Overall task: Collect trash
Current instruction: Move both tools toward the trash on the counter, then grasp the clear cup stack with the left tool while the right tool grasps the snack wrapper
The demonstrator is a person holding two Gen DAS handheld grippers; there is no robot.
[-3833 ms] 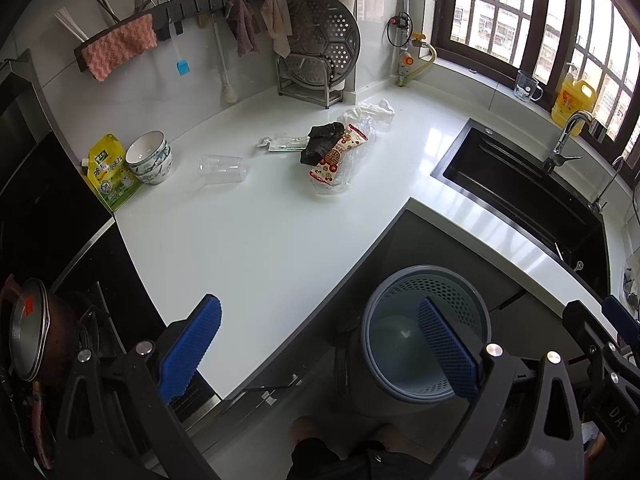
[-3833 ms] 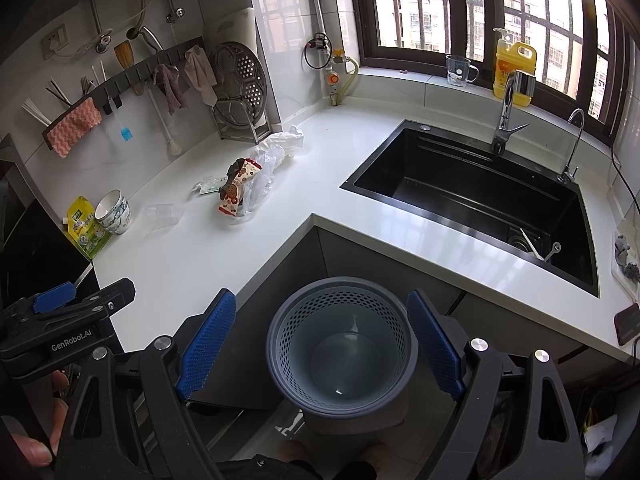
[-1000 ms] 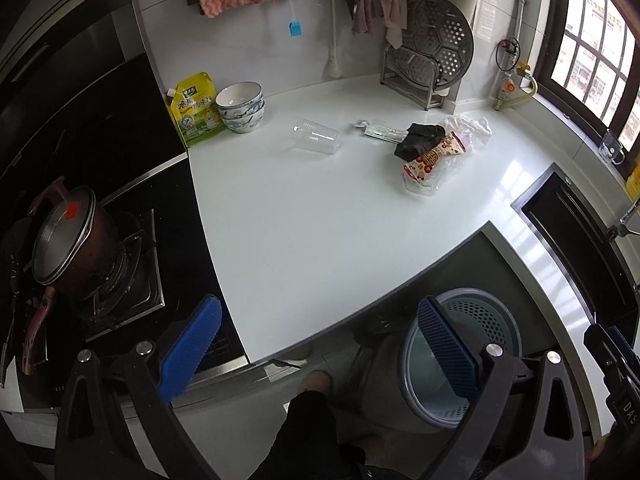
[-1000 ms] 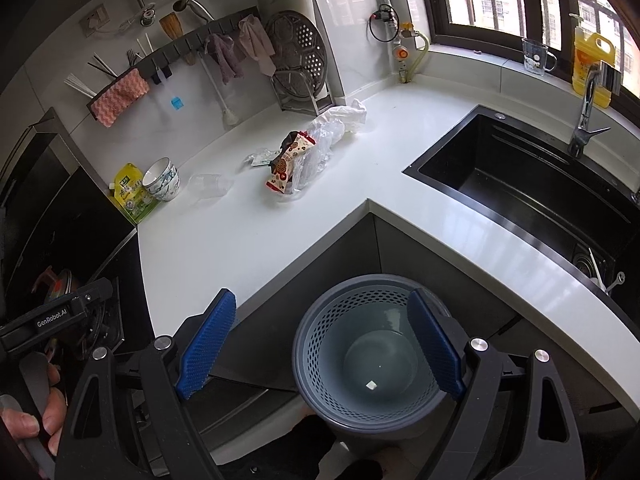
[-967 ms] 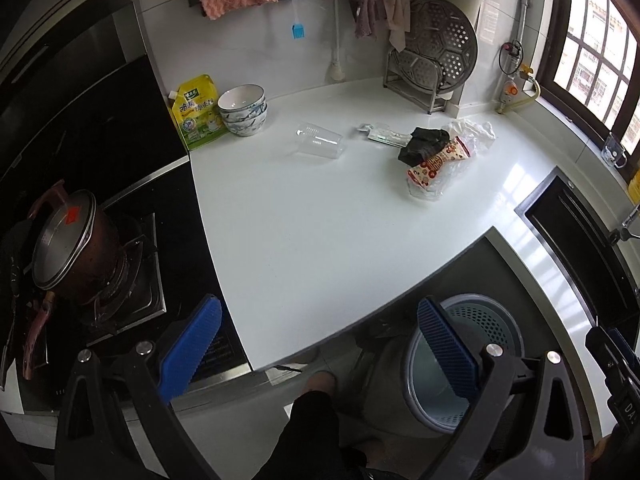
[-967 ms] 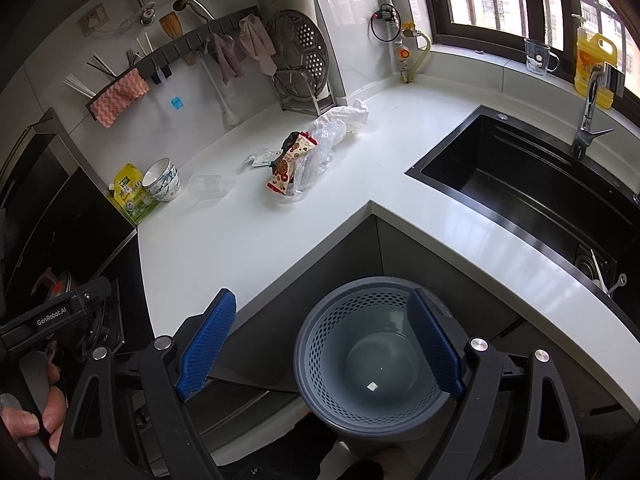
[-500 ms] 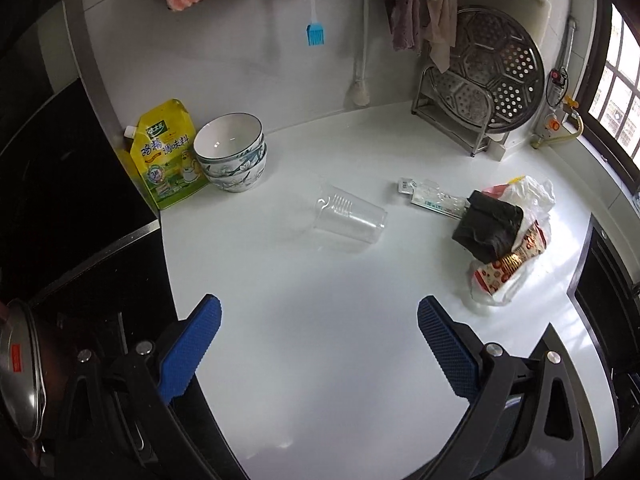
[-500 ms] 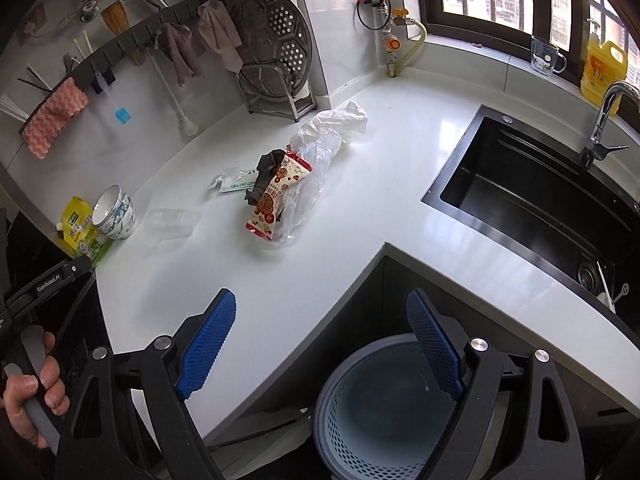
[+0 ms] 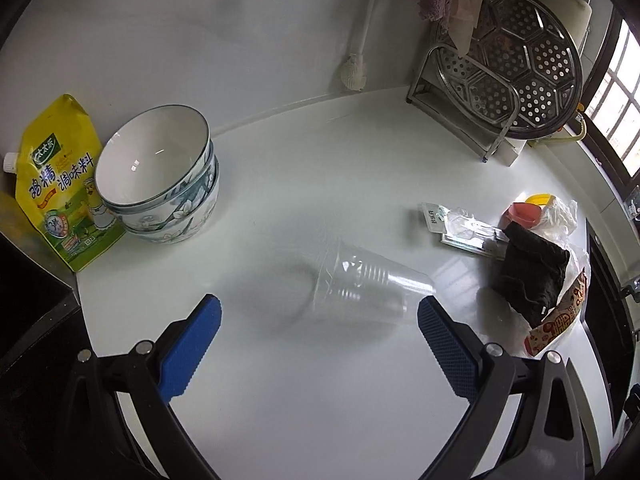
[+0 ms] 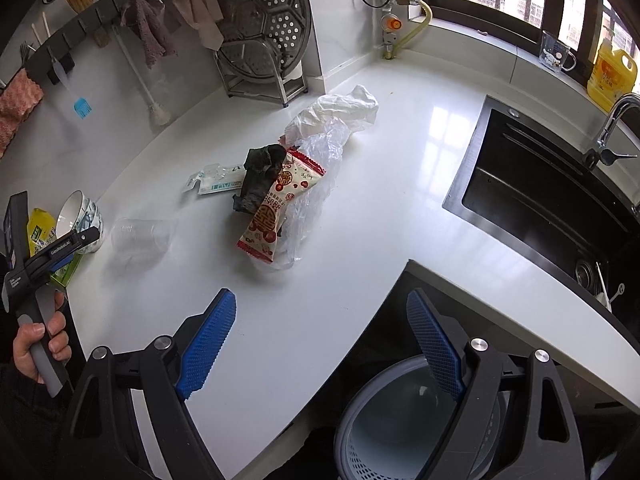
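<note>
A clear plastic cup (image 9: 366, 286) lies on its side on the white counter (image 9: 320, 380), just ahead of my open left gripper (image 9: 318, 326); nothing sits between its fingers. Right of the cup lie a flat clear wrapper (image 9: 460, 228), a crumpled black bag (image 9: 530, 276), a red-and-white snack packet (image 9: 558, 320) and clear plastic film. The right wrist view shows the same pile: snack packet (image 10: 280, 204), black bag (image 10: 260, 178), clear film (image 10: 316, 184), white crumpled bag (image 10: 344, 110), cup (image 10: 140, 234). My open right gripper (image 10: 320, 328) hovers over the counter edge above the grey bin (image 10: 400, 428).
Stacked bowls (image 9: 160, 176) and a yellow seasoning pouch (image 9: 60, 188) stand at the back left. A steamer rack (image 9: 516, 68) leans by the wall. The black sink (image 10: 552, 200) is at right, with a yellow bottle (image 10: 610, 74) on the sill. A hand (image 10: 36, 344) holds the left gripper.
My left gripper has moved forward over the counter, close up to the clear cup. My right gripper has advanced toward the counter, so the bin has slid to the lower edge of view.
</note>
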